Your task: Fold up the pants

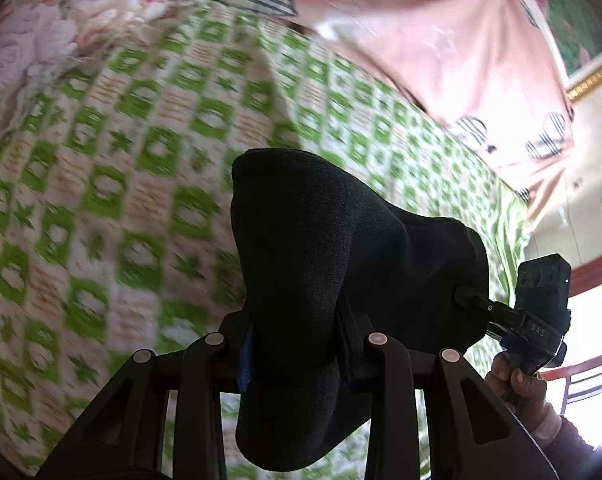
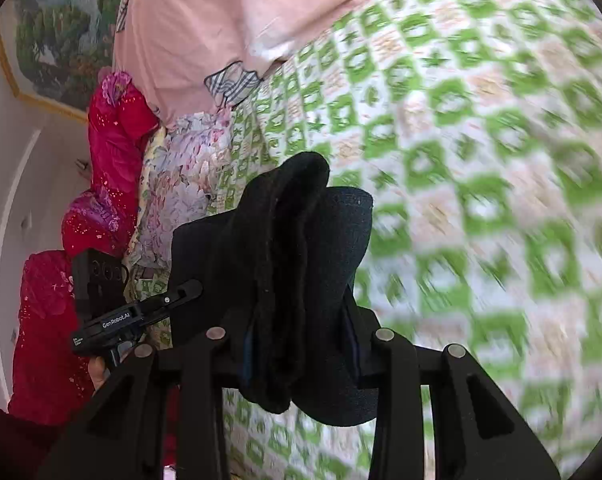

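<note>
Left claw: clamped on black pants.
Right claw: clamped on the pants too.
Writing: "GenRobot.AI" on left claw's body.
Beneath both claws: green-checked bed.

Black pants, bunched up and off the bed

The pants are dark black knit fabric, gathered into thick folds and held up above the green-and-white patterned bedspread, not lying flat. From the right wrist view the pants show several stacked layers, one edge poking upward, and the lower part hanging down in a rounded lump.
</note>
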Demonstrator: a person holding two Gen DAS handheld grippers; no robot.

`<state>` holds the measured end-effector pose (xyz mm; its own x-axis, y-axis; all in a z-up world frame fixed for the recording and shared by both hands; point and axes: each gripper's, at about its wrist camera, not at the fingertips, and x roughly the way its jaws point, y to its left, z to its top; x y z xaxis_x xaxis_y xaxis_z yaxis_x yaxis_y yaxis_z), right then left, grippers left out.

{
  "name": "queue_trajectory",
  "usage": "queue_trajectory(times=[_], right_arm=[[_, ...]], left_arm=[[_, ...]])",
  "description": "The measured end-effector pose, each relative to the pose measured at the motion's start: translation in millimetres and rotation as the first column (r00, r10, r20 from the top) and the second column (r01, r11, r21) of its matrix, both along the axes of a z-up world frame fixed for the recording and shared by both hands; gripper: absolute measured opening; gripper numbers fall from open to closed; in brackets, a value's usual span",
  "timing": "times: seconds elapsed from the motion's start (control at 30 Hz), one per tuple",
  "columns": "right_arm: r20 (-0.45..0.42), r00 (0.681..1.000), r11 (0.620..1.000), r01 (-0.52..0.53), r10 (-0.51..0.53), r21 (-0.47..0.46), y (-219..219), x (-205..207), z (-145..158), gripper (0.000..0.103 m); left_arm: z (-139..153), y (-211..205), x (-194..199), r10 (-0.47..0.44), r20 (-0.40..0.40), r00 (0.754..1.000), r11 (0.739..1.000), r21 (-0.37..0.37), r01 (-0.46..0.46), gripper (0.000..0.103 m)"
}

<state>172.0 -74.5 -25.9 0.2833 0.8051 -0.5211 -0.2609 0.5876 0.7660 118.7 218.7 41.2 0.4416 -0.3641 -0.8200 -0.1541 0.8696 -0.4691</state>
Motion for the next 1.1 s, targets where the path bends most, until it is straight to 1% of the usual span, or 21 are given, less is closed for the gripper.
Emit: queue_trajectory(times=[0.1,0.23,0.37,0.5,0.63,0.73,0.8,0.87,0.93,1.1], right_arm=[[0.000,1.000,1.000,-0.026,0.026,-0.012,15,16,-3,0.036],[-0.010,0.999,0.999,-0.045,0.045,-0.027,26,31,-10,0.036],[-0.034,0.998,0.997,-0.057,0.056,-0.053,32,41,-24,0.036],[-0.055,0.997,0.997,-0.055,0.052,-0.060,28,47,-36,0.039],[-0.067,0.996,0.997,-0.055,0.051,-0.063,26,51,-42,0.047],[-0.067,0.996,0.996,-0.057,0.052,-0.074,26,50,-42,0.051],[-0.055,0.997,0.994,-0.057,0.052,-0.094,25,49,-39,0.051],[-0.045,0.998,0.992,-0.049,0.044,-0.119,24,47,-36,0.055],[-0.028,0.999,0.989,-0.037,0.033,-0.145,22,44,-32,0.059],[0.020,1.000,0.979,-0.002,0.006,-0.201,15,37,-18,0.061]], left_arm=[[-4,17,12,0.028,-0.002,1.000,1.000,0.009,-0.028,0.032],[-11,29,23,0.040,-0.002,0.999,0.999,0.020,-0.040,0.032],[-29,36,29,0.042,-0.034,0.999,0.999,0.015,-0.042,0.033],[-42,39,30,0.042,-0.056,0.998,0.999,0.007,-0.042,0.039],[-49,41,32,0.047,-0.073,0.996,0.999,0.019,-0.046,0.046],[-48,40,32,0.058,-0.079,0.995,0.998,0.036,-0.055,0.053],[-45,40,30,0.071,-0.081,0.994,0.996,0.054,-0.067,0.058],[-41,40,26,0.078,-0.079,0.994,0.995,0.069,-0.072,0.059],[-38,41,21,0.087,-0.079,0.993,0.994,0.080,-0.081,0.062],[-32,39,10,0.108,-0.078,0.991,0.990,0.097,-0.100,0.066]])
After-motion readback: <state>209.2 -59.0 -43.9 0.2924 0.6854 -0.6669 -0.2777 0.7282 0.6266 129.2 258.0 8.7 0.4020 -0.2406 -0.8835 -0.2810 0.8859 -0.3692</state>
